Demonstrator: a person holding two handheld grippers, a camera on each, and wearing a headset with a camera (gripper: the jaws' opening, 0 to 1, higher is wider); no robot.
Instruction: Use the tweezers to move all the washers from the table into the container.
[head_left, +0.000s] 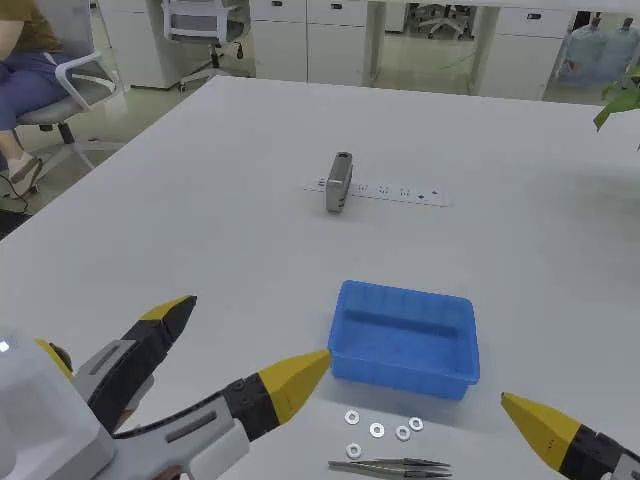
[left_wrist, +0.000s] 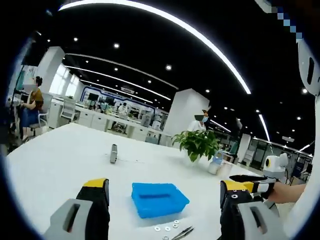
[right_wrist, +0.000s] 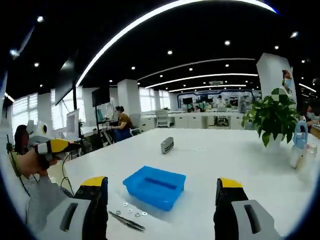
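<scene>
Hovering wide open, left claw (head_left: 258, 328) and right claw (right_wrist: 162, 182) hold nothing — tweezers (head_left: 390, 465) lie on the desk (head_left: 200, 200) beside the washers (head_left: 378, 430), just before the blue container (head_left: 405, 335); gripping the tweezers likely comes first.

white table (head_left: 200, 220) | blue container (head_left: 404, 340) | five washers (head_left: 377, 430) beside tweezers (head_left: 392, 465) | power strip (head_left: 400, 191) | grey block (head_left: 339, 182)

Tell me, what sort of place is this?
Probably an open-plan office used as a workspace. There is a big white table with swivel chairs and desks behind it, a potted plant, and long ceiling light strips.
</scene>
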